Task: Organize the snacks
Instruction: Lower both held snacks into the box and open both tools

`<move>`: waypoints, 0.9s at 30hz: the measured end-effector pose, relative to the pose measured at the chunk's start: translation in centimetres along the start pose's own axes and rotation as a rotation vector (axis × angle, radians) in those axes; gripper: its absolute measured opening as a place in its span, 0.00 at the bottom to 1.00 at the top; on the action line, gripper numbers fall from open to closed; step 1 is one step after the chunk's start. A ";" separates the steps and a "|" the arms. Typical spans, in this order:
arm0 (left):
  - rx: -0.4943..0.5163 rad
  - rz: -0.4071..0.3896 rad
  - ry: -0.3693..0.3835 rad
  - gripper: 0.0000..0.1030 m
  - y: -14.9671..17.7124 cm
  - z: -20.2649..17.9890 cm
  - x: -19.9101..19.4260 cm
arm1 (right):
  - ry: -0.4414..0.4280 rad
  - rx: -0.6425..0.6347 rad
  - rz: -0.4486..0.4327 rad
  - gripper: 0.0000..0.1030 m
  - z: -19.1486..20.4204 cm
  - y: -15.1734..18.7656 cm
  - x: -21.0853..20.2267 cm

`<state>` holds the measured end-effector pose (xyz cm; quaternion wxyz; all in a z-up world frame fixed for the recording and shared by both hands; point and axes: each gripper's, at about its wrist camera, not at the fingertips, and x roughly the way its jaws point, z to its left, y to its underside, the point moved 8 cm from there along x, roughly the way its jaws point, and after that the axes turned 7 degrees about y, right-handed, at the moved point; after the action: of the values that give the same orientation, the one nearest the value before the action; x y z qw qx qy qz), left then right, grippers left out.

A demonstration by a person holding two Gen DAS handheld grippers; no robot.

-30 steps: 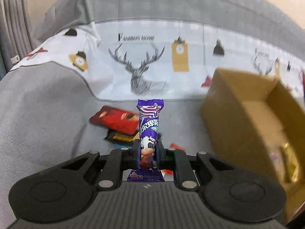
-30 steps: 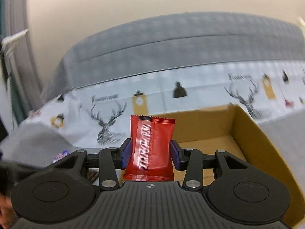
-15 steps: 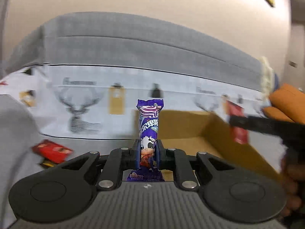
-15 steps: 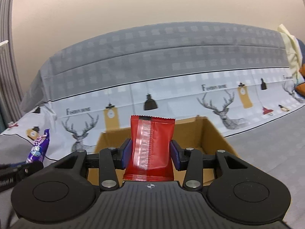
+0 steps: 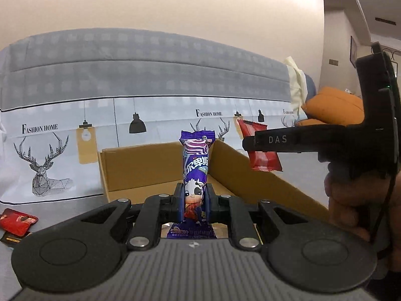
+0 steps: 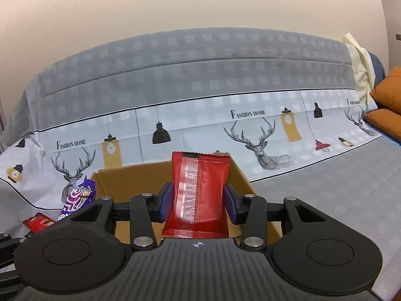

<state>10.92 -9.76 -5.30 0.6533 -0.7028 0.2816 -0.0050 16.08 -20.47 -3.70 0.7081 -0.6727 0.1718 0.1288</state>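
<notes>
Over the near edge of the cardboard box (image 5: 160, 168), the left gripper (image 5: 195, 200) is clamped on a purple candy bar (image 5: 195, 168), pinched low on the wrapper so that most of its length stands upright above the pads; that low hold probably lets the bar fall cleanly once the jaws part; alongside it, the right gripper (image 6: 198, 202) is closed on a red snack packet (image 6: 199, 193), squeezed across its width with the seam strip facing the camera, and from the left wrist view this packet (image 5: 260, 148) hangs above the box's right wall; both snacks therefore sit in the air at the box's mouth, not yet inside; the box stands open on the grey sofa cover (image 6: 338, 173), against the deer-print cloth (image 5: 50, 155), its flaps out of the way so either hand can drop straight in; off to the left, more red packets (image 5: 17, 222) lie loose on the seat, seemingly awaiting collection; releasing both above the opening looks like the next step.
</notes>
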 end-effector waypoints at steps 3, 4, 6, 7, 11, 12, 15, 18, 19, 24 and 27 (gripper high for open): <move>-0.006 -0.004 0.005 0.16 -0.1 0.2 0.0 | 0.004 -0.009 -0.005 0.45 0.0 0.0 -0.1; -0.008 -0.004 0.006 0.16 -0.2 0.1 0.2 | 0.004 -0.013 -0.006 0.45 0.1 0.0 -0.1; -0.012 -0.003 0.008 0.16 -0.2 0.3 0.4 | 0.005 -0.020 -0.007 0.45 0.2 0.0 -0.1; -0.013 -0.002 0.009 0.16 -0.2 0.2 0.6 | 0.005 -0.024 -0.008 0.45 0.3 0.0 -0.1; -0.016 -0.004 0.013 0.16 -0.3 0.3 0.6 | 0.006 -0.032 -0.009 0.45 0.6 0.0 -0.1; -0.018 -0.006 0.014 0.16 -0.3 0.4 0.6 | 0.006 -0.034 -0.009 0.45 0.6 0.0 -0.1; -0.018 -0.009 0.016 0.16 -0.4 0.3 0.4 | 0.010 -0.038 -0.005 0.46 0.6 0.0 0.1; -0.019 -0.013 0.018 0.16 -0.5 0.1 0.4 | 0.012 -0.039 -0.004 0.46 0.7 0.0 0.1; -0.019 -0.014 0.019 0.16 -0.5 0.1 0.3 | 0.012 -0.039 -0.003 0.46 0.7 0.0 0.1; -0.026 -0.013 0.029 0.18 -0.6 0.0 0.4 | 0.013 -0.044 0.001 0.49 0.8 0.0 0.2; -0.033 0.008 0.046 0.37 -0.5 0.0 0.8 | 0.028 -0.051 0.016 0.61 0.7 0.3 0.4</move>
<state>11.73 -10.09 -5.15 0.6350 -0.7119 0.2996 -0.0140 16.42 -19.76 -4.09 0.6873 -0.6907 0.1838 0.1294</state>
